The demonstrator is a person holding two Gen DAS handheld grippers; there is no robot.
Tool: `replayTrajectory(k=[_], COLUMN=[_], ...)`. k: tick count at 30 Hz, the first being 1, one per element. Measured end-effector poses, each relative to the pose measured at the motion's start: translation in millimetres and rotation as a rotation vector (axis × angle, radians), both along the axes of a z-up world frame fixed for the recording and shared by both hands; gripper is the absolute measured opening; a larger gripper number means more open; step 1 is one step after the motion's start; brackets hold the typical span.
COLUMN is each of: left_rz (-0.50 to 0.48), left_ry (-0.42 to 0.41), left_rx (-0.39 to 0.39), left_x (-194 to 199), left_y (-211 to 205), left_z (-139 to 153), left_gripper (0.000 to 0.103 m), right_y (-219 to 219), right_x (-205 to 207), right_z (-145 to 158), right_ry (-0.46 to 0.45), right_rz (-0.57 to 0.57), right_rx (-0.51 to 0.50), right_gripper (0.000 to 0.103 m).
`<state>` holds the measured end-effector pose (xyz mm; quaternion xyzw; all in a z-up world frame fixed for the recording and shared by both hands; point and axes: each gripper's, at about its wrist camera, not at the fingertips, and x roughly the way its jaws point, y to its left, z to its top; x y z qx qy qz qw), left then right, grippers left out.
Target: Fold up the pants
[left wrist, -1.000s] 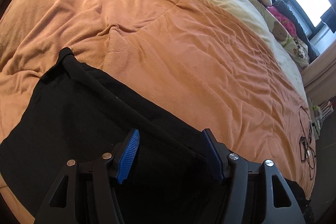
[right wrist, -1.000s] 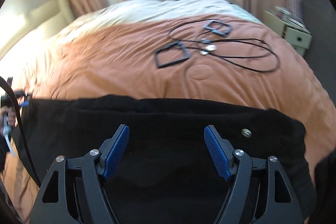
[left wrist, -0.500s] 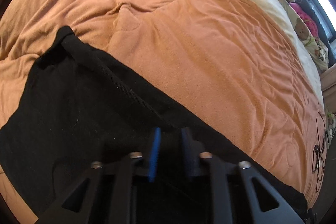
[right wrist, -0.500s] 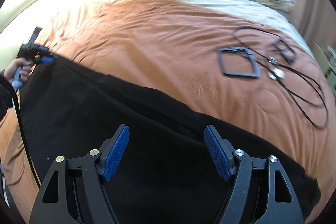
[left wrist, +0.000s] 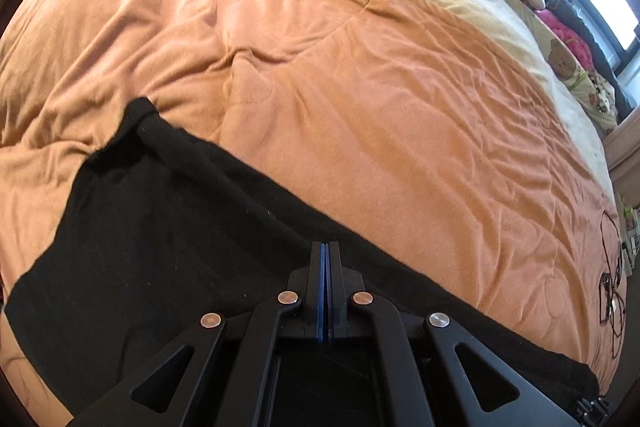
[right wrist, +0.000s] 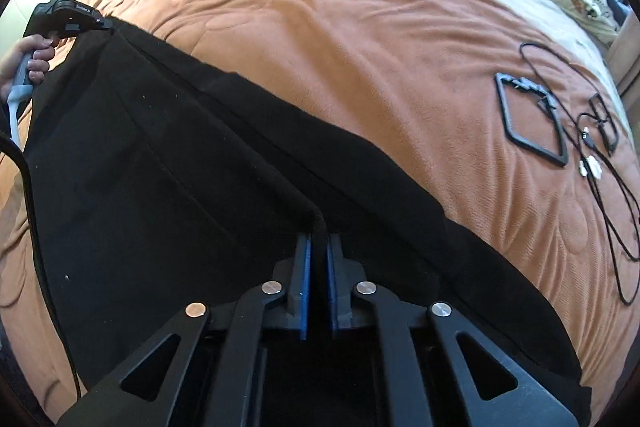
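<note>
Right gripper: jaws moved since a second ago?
Yes. The right gripper was wide open above the black pants; its blue pads have closed inward, now pinching a ridge of that fabric.

The left gripper points forward and down, its blue-padded fingers pressed together with no gap showing between them. The right gripper is likewise angled down, its fingers nearly together with a raised ridge of the black pants pinched between them. In the right wrist view, the person's left hand grips the other gripper's handle at far left.
</note>
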<state>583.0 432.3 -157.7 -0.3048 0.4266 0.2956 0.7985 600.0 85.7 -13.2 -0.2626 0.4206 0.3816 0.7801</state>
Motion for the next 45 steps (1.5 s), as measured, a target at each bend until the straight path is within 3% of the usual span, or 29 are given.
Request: replayTrajectory(k=[3, 6, 9, 11, 17, 22, 24, 25, 28, 37, 45], left_rz=[-0.018, -0.054, -0.075, -0.08, -0.071, -0.03, -0.018, -0.023, -0.03, -0.003, 0.018], left_ry=[-0.016, 0.028, 0.045, 0.064, 0.105, 0.149, 0.175, 0.178, 0.163, 0.017, 0.051], left_rx=[-0.034, -0.087, -0.128, -0.133, -0.144, -0.151, -0.129, -0.129, -0.111, -0.086, -0.098], left_x=[3, 13, 20, 24, 30, 35, 36, 36, 31, 22, 44], left_y=[1, -2, -8, -13, -22, -23, -24, -26, -29, -23, -18], left_z=[4, -1, -7, -12, -23, -32, -33, -32, -23, 15, -12], left_gripper=[0.0, 0.0, 0.016, 0.036, 0.044, 0.043, 0.026, 0.003, 0.001, 0.001, 0.001], right_y=[4, 4, 3, 1, 3, -17, -28, -29, -34, -22, 6], right_x=[-8, -13, -15, -19, -25, -40, -46, -48, -50, -41, -17], right_z=[6, 11, 8, 7, 5, 17, 21, 20, 24, 27, 7], right_ry=[-0.046, -0.062, -0.055, -0.051, -0.055, -0.079, -0.089, -0.098, -0.121, -0.186, -0.178], right_rz=[-0.01, -0.017, -0.015, -0.017, -0.011, 0.015, 0.022, 0.022, 0.026, -0.075, -0.139], right_rx=[0.014, 0.023, 0.021, 0.029, 0.042, 0.06, 0.066, 0.066, 0.053, 0.068, 0.017], right_gripper=[0.001, 0.001, 0.001, 0.001, 0.001, 0.001, 0.001, 0.001, 0.001, 0.001, 0.001])
